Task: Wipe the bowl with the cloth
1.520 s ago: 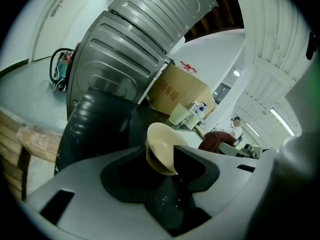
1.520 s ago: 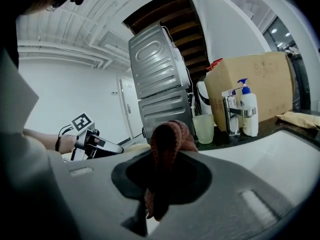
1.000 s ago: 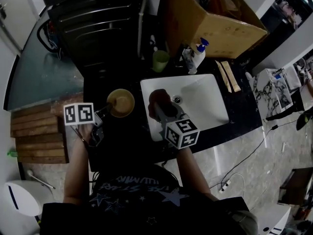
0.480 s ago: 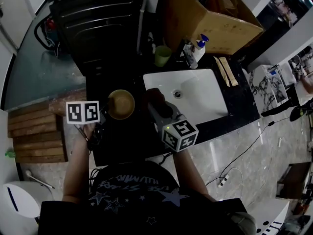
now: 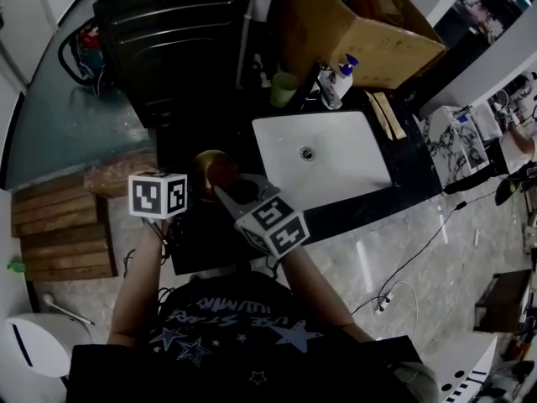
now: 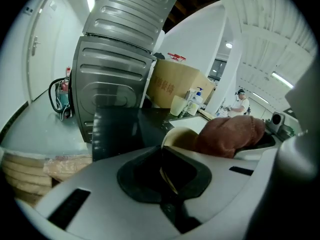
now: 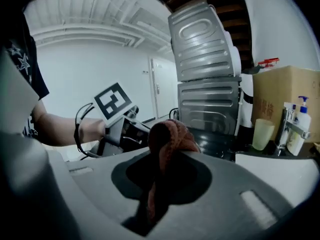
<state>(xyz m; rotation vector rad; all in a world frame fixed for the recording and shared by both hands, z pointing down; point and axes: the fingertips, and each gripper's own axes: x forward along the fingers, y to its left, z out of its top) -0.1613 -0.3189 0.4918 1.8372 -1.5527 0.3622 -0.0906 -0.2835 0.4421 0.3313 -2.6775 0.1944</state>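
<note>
A tan bowl point(image 5: 210, 168) stands on the black counter left of the sink. My left gripper point(image 5: 191, 193) is shut on its near rim; in the left gripper view the thin rim point(image 6: 169, 178) runs between the jaws. A reddish-brown cloth point(image 5: 226, 175) is bunched in my right gripper point(image 5: 233, 193), which is shut on it and holds it at the bowl's mouth. In the left gripper view the cloth point(image 6: 231, 134) lies against the bowl's inside point(image 6: 181, 138). In the right gripper view the cloth point(image 7: 169, 138) hides the bowl, and the left gripper's marker cube point(image 7: 114, 100) shows just beyond.
A white sink point(image 5: 352, 170) lies right of the bowl. Behind it stand a green cup point(image 5: 284, 88), a spray bottle point(image 5: 340, 78) and a big cardboard box point(image 5: 352, 23). A black ribbed appliance point(image 5: 176, 32) is at the back. Wooden planks point(image 5: 63, 233) lie at left.
My right gripper carried the cloth left from over the sink to the bowl. My left gripper moved in and shut on the bowl's rim.
</note>
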